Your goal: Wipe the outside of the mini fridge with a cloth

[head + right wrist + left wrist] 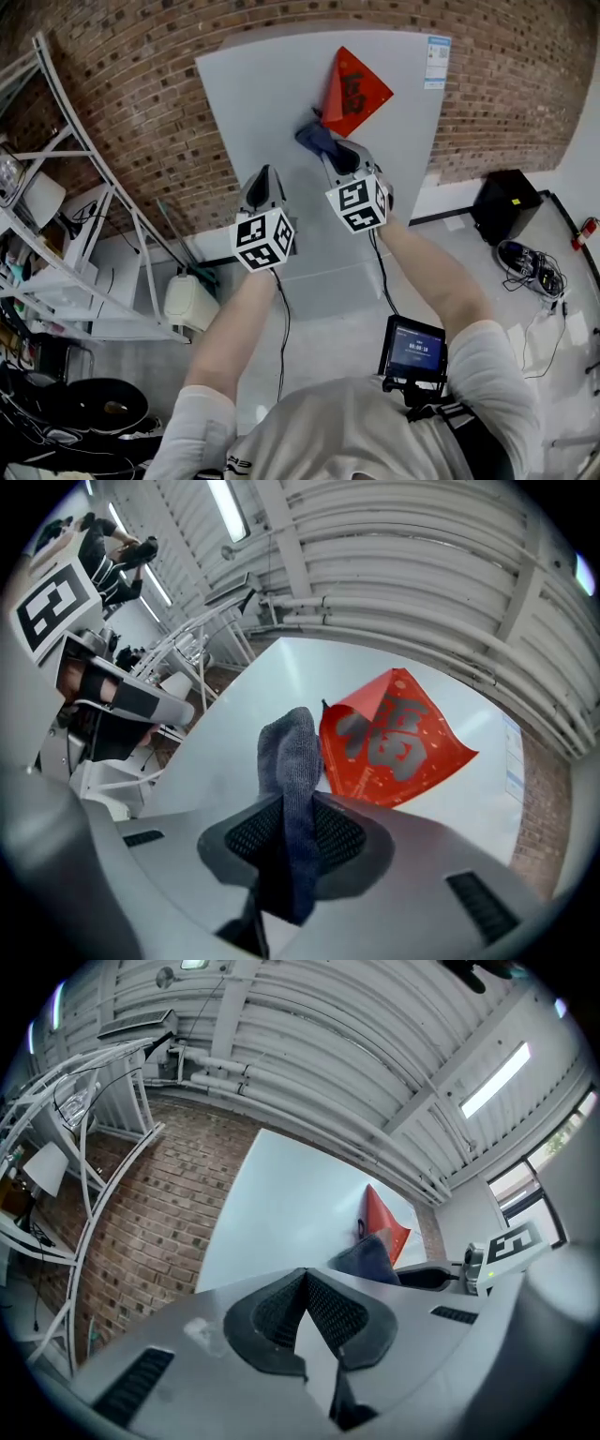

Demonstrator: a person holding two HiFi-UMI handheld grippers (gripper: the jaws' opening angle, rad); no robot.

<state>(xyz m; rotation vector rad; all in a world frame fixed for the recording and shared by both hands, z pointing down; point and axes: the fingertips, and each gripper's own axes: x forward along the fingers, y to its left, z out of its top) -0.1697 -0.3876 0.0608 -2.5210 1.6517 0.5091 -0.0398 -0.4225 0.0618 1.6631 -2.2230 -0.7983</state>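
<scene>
Grey cloth [291, 752] pinched in right claw [291, 808], near red sticker [398, 738] on white fridge [272, 122]; left claw [307, 1283] pressed together, holding nothing

Closed, empty left gripper [306, 1279]; white fridge [281, 1213] ahead; blue cloth [368, 1258] beside red paper [382, 1224]; brick wall [150, 1213] left.

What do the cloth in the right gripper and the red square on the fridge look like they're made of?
Cloth: soft grey-blue microfibre or terry, probably; fuzzy nap, limp fold. Red square: thin glossy paper or foil, likely; its edge curls off the fridge.
</scene>
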